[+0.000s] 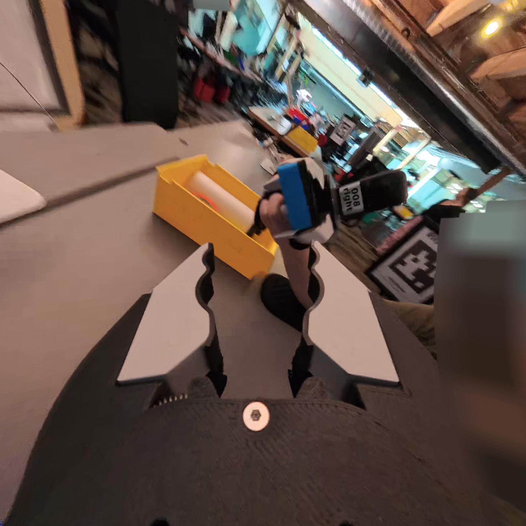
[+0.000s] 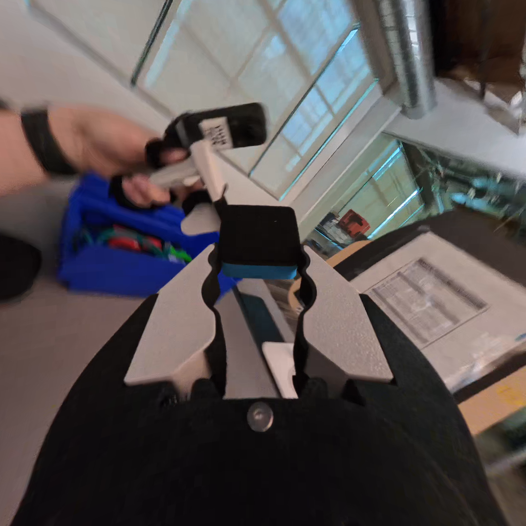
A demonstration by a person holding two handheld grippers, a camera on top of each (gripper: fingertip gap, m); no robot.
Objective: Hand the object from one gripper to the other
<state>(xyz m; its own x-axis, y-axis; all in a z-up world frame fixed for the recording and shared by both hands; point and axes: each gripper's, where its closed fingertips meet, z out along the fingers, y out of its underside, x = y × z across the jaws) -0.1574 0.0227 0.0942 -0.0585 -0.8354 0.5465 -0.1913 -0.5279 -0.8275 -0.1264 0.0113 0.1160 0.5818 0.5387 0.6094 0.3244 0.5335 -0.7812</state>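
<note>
The object is a block with a blue side and a black side. In the right wrist view my right gripper (image 2: 259,252) is shut on the block (image 2: 257,236), black face up, blue edge toward the camera. The left gripper (image 2: 210,210), held by a hand, is blurred just beyond the block, to its upper left. In the left wrist view my left gripper (image 1: 262,246) is open and empty above the grey table (image 1: 85,256). The right gripper (image 1: 301,199) is ahead of it and apart, holding the block (image 1: 293,196) with its blue face toward me.
A yellow bin (image 1: 205,225) holding a white roll (image 1: 219,196) stands on the table just left of the right gripper. A blue bin (image 2: 113,267) with coloured items sits behind the left gripper. A framed black-and-white marker board (image 1: 410,267) leans at the right.
</note>
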